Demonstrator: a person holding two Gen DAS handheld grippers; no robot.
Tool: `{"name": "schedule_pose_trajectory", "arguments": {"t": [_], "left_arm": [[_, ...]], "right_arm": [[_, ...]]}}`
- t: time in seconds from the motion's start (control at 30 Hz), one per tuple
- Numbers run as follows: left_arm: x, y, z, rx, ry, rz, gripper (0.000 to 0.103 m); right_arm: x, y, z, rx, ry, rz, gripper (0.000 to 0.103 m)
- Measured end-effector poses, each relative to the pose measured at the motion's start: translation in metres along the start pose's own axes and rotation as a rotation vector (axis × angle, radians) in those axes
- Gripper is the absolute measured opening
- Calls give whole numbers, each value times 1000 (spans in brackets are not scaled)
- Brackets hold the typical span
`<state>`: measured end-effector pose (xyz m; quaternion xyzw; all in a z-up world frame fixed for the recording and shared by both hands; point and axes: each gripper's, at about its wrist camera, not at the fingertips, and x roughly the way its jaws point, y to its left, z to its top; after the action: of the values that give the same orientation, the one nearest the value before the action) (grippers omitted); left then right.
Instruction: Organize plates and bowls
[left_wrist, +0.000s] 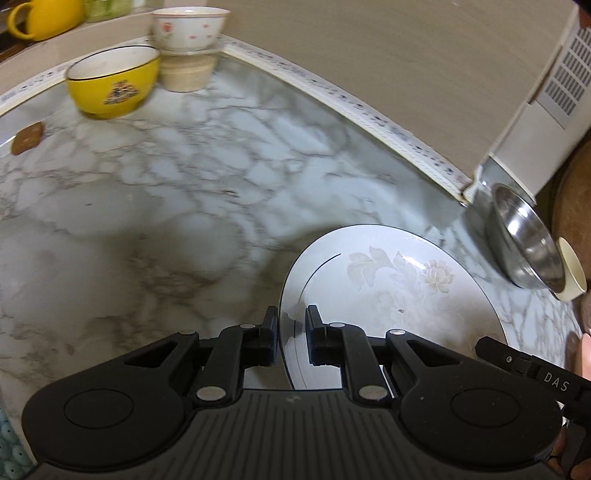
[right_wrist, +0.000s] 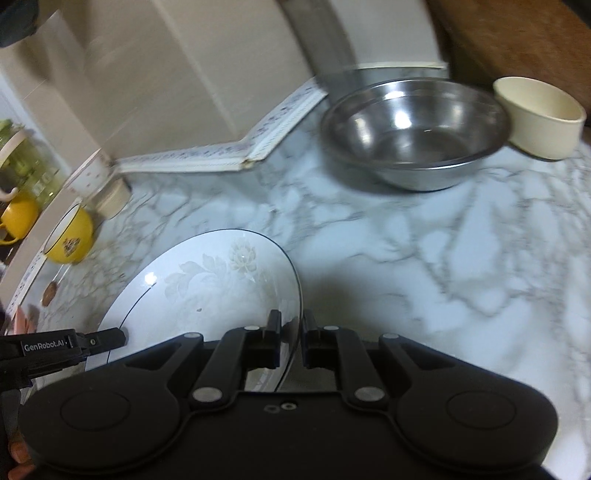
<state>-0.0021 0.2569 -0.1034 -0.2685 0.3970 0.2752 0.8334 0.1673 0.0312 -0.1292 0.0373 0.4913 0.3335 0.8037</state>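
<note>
A: What is being held?

B: One white plate (left_wrist: 391, 295) with pale flowers is held by both tongs. The left tongs (left_wrist: 291, 332) are pinched narrow on one side of its rim. The right tongs (right_wrist: 291, 336) are pinched narrow on the other side. The plate is kept above the marble worktop (left_wrist: 147, 206), between the bowls at the two ends.

A: How should this step be done well?

B: The plate should be kept flat, so it is not tipped out. Both grips should be kept tight until it is set down. It should be moved slowly, because the rim is thin and smooth and could slip. The steel bowl (right_wrist: 413, 133) should not be bumped.

A: How many things can be counted?

B: One plate is seen. One steel bowl is seen near the back wall, with one cream bowl (right_wrist: 539, 118) touching it or just beside it. One yellow bowl (left_wrist: 114, 85) is seen at the far edge. Beside it, one flowered bowl (left_wrist: 188, 27) is stacked on other bowls, and how many lie below cannot be told. One yellow mug (left_wrist: 40, 16) is kept on the ledge behind.
</note>
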Motion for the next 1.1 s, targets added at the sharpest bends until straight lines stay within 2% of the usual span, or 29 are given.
{"name": "schedule_pose_trajectory", "arguments": {"t": [0.23,0.73,0.87,1.1], "left_arm": [[2,17,-4,-39,11,21,14],[-3,15,-6,-23,8,36,14],[-18,11,-6,15,-37,74,14],[-45,-17,-8,114,-111,10,14]], "right_arm": [[14,15,-5,-37,14,18,12],[11,18,-2,-50,8,-9,13],[2,12,-3,-27,7,-7,17],[-29,12,-4,-54,-59,-38,22]]}}
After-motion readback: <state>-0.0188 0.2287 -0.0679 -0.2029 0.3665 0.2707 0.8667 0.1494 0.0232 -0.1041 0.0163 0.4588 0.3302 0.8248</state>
